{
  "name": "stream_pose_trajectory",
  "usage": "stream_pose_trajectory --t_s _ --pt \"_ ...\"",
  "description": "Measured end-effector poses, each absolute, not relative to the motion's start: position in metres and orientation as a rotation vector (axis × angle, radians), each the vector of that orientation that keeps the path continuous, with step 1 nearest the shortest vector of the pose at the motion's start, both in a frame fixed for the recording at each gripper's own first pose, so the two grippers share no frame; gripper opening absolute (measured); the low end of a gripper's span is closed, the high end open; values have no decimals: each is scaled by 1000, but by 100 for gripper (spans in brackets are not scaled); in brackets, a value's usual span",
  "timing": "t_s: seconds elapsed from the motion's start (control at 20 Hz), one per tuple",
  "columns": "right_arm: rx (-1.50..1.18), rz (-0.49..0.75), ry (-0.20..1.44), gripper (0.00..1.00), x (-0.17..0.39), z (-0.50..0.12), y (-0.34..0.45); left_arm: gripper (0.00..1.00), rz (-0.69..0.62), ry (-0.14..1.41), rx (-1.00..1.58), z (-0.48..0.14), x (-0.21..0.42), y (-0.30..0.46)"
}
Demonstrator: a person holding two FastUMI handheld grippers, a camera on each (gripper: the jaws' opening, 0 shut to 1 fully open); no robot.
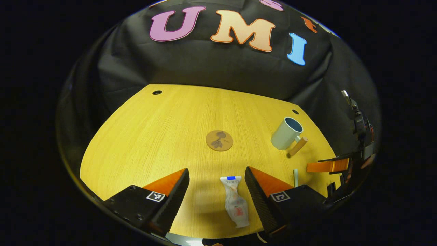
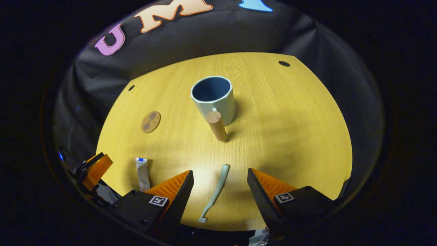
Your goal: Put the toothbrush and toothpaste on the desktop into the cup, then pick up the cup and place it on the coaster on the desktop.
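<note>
A white toothpaste tube [image 1: 234,201] lies flat on the yellow desktop [image 1: 170,130], between the spread fingers of my open left gripper [image 1: 216,182]. A pale green toothbrush [image 2: 215,193] lies between the fingers of my open right gripper [image 2: 220,184], bristles toward me. Beyond it stands the light blue cup [image 2: 213,99] with a wooden handle [image 2: 216,125] pointing at the camera. The round brown coaster [image 1: 219,140] sits mid-table; the cup [image 1: 286,133] stands to its right in the left gripper view. The toothpaste [image 2: 142,173] and coaster [image 2: 150,121] also appear left in the right gripper view.
Black cloth walls close in the table on all sides. Small dark holes [image 1: 157,92] mark the table's far corners. The right gripper [image 1: 329,166] juts in at the right edge of the left gripper view; the left gripper [image 2: 95,171] shows at the lower left of the right gripper view.
</note>
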State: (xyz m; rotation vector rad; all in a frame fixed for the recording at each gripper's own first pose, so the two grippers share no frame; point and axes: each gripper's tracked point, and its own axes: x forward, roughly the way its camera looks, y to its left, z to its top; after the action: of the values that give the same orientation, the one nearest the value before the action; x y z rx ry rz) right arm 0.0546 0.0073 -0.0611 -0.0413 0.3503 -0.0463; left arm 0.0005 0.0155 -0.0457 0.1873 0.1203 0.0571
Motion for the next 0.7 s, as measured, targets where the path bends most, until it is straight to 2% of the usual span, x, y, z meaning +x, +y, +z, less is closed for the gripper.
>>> stream_pose_trajectory --t_s 0.05,0.15,0.2,0.25,0.35,0.4,0.45,0.5,0.6,0.65,0.7 --pt "-49 -50 378 97 58 -65 8 95 64 127 183 -47 2 17" --pt "-62 -59 409 96 69 -72 10 96 81 136 179 -49 4 23" --pt "-77 -66 419 87 76 -75 10 95 88 140 179 -48 6 25" --pt "-95 -77 432 91 81 -77 8 96 97 141 181 -47 6 28" --pt "-102 -101 469 90 89 -84 5 95 113 144 187 -46 7 35" --pt "-87 -108 489 82 91 -87 5 95 118 145 188 -48 8 38" --pt "-75 -113 504 80 94 -89 6 95 121 148 188 -49 8 39" --pt "-71 -121 516 70 93 -92 5 95 126 154 186 -50 9 41" --pt "-64 -133 532 61 96 -95 5 95 131 163 181 -54 9 42" --pt "-65 -145 538 60 98 -96 3 95 130 167 177 -55 10 41" --pt "-61 -156 546 66 99 -97 1 95 127 171 173 -56 10 40"
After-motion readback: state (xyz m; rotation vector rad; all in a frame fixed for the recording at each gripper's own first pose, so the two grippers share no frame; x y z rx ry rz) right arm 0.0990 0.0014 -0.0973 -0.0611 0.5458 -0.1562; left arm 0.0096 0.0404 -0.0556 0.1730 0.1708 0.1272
